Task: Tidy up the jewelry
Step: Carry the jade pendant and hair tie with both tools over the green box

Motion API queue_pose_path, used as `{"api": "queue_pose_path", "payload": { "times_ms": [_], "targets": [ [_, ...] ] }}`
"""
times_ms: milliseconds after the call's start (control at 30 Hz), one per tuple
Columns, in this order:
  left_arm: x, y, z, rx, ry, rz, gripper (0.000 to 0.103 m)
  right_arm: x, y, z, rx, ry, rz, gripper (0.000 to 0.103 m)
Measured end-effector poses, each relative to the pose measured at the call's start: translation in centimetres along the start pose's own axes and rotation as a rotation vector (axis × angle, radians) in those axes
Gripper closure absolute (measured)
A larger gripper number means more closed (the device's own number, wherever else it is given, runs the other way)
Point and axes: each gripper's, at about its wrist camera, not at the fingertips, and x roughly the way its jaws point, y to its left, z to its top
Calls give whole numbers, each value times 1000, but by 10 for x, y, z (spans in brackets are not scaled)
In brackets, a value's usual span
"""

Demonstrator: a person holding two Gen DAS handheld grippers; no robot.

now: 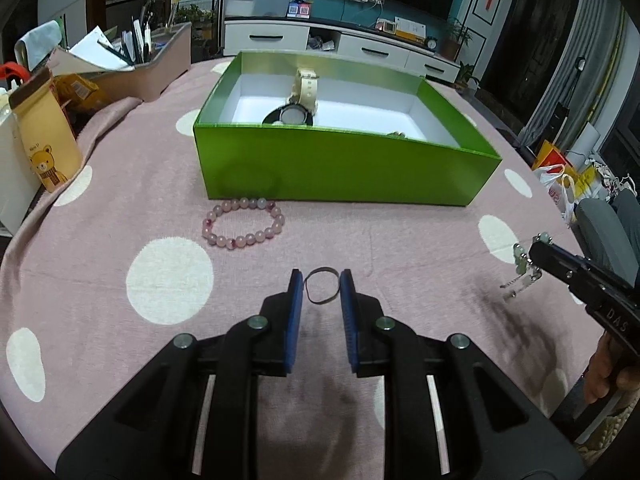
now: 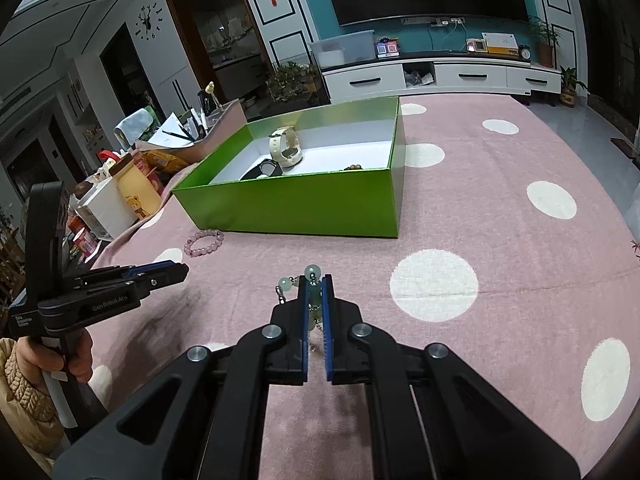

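Note:
A green box (image 1: pixel 340 168) stands on the pink dotted cloth and holds a cream watch (image 1: pixel 306 86), a dark round item (image 1: pixel 290 117) and some beads at its near right corner. The box also shows in the right wrist view (image 2: pixel 296 208). A pink bead bracelet (image 1: pixel 244 222) lies in front of it. A thin dark ring (image 1: pixel 322 285) lies between the fingertips of my open left gripper (image 1: pixel 322 284). My right gripper (image 2: pixel 316 286) is shut on a pale green bead chain (image 2: pixel 313 272), held above the cloth; it shows at the right of the left wrist view (image 1: pixel 534 254).
A desk organizer with pens and papers (image 1: pixel 132 64) and a yellow bear carton (image 1: pixel 44 140) crowd the table's left side. Bags (image 1: pixel 560 184) lie on the floor to the right. A TV cabinet (image 2: pixel 440 76) stands beyond the table.

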Motion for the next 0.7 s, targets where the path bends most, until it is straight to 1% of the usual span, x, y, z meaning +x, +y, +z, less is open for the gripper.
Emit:
{"api": "queue_pose_path", "payload": {
  "times_ms": [700],
  "targets": [
    [-37,-27,24,55,-87,-25,84,-29,-2,6,11,-83,24,98]
  ]
}}
